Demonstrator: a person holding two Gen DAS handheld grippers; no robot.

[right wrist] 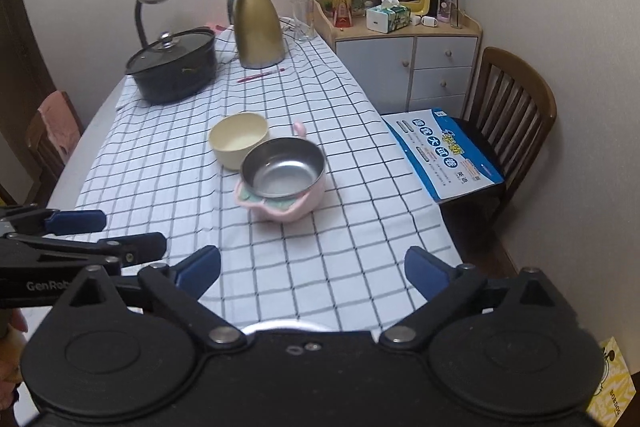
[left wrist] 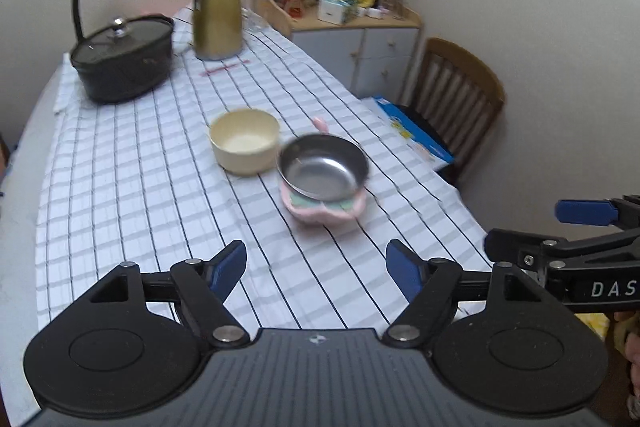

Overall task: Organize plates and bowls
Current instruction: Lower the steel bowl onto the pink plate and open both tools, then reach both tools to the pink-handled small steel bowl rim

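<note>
Left wrist view: left gripper [left wrist: 316, 269] jaws spread wide, nothing between them, hovering over the near end of the checked tablecloth [left wrist: 140, 195]. Right gripper [right wrist: 312, 271] likewise wide apart and empty. Ahead of both jaws, well apart from them, a shiny steel bowl [right wrist: 283, 167] sits tilted in a pink plastic bowl [right wrist: 280, 205]. Cream round bowl [right wrist: 239, 140] sits just behind, touching or nearly so. Farther back: black lidded pot [right wrist: 174, 67], gold thermos jug [right wrist: 258, 27].
</note>
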